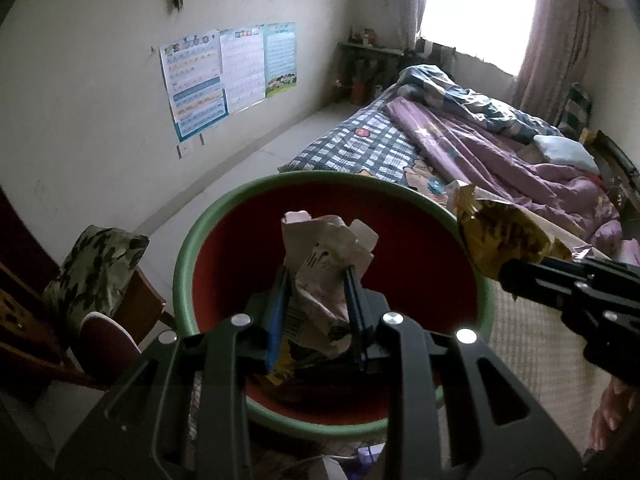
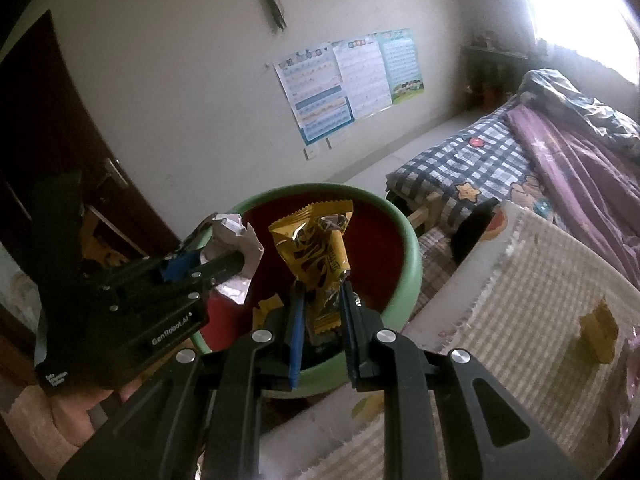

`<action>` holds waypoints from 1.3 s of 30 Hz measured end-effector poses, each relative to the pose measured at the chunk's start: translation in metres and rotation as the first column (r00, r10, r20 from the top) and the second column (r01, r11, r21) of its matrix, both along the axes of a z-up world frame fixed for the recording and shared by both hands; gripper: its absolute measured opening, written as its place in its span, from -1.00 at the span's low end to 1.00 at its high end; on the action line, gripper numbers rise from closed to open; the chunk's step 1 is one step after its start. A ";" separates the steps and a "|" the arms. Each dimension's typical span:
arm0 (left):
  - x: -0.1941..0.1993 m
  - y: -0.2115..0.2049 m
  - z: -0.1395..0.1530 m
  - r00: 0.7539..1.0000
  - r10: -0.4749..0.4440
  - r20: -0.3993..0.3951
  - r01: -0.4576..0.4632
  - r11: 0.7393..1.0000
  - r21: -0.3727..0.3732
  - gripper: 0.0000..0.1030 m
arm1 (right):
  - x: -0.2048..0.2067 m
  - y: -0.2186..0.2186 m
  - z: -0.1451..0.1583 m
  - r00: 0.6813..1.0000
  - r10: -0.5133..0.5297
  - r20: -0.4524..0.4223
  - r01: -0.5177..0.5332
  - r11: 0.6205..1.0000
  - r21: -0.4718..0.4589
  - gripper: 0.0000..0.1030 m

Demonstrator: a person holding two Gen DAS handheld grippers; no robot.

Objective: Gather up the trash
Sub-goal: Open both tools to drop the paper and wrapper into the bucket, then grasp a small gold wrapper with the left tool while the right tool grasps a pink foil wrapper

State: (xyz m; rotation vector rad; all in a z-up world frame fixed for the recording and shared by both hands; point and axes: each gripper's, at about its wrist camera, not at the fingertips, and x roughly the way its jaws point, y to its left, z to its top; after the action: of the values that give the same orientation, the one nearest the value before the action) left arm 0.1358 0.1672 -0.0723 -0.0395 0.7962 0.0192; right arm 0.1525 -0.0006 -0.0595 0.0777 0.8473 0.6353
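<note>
Left tool [image 1: 316,280]: clamped on crumpled paper [image 1: 324,256], over the green bin [image 1: 188,264].
Right tool [image 2: 322,300]: clamped on yellow wrapper [image 2: 320,256], above the bin's rim.
Advice: centre both over the red interior before releasing.

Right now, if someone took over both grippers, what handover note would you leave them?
Left gripper: shut on a crumpled paper wrapper, held over the green bin.
Right gripper: shut on a yellow snack wrapper, also over the bin's red inside.
Done: both pieces picked up and brought to the bin; some yellow trash already lies inside.
Left: open the fingers to drop both. A small yellow item on the striped mat may need collecting.
</note>
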 end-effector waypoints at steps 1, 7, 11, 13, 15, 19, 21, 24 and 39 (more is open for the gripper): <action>0.001 0.001 -0.001 1.000 0.007 -0.003 -0.007 1.000 0.001 -0.48 | 0.001 0.002 -0.001 1.000 0.004 0.001 -0.004 1.000 -0.001 -0.63; -0.002 0.008 0.000 0.998 0.051 0.023 -0.051 0.999 -0.003 0.32 | 0.003 0.002 -0.005 1.000 0.001 -0.003 -0.001 1.000 0.020 -0.30; -0.002 0.006 -0.002 0.998 0.061 0.017 -0.061 0.998 0.002 0.39 | 0.002 -0.004 -0.003 1.000 -0.006 -0.008 0.006 0.999 0.037 -0.24; -0.004 0.003 0.000 0.998 0.058 0.021 -0.058 0.998 0.008 0.39 | -0.002 -0.011 0.000 1.000 -0.015 -0.001 0.015 0.999 0.046 -0.23; -0.005 -0.002 0.002 0.998 0.054 0.027 -0.054 0.998 0.019 0.40 | -0.004 -0.020 0.001 1.000 -0.026 0.001 0.026 0.998 0.054 -0.15; -0.007 -0.005 0.003 0.998 0.055 0.029 -0.056 0.998 0.023 0.46 | -0.010 -0.043 0.003 0.998 -0.064 0.006 0.064 0.996 0.055 -0.12; -0.010 -0.008 0.006 0.998 0.057 0.033 -0.058 0.998 0.025 0.46 | -0.016 -0.058 0.002 0.995 -0.096 0.019 0.095 0.995 0.040 0.02; -0.016 -0.013 0.011 0.997 0.052 0.049 -0.052 0.998 0.016 0.46 | -0.024 -0.096 -0.005 0.982 -0.184 0.043 0.185 0.983 -0.010 0.06; 0.011 -0.166 0.009 0.942 -0.336 0.009 0.335 0.934 -0.128 0.58 | -0.014 -0.267 -0.087 0.816 -0.560 -0.143 0.525 0.822 -0.221 0.17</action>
State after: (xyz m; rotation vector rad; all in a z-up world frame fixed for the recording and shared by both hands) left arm 0.1467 0.0014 -0.0637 -0.0239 0.8080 -0.3567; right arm 0.1385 -0.2672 -0.1464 0.2245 1.0176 0.0051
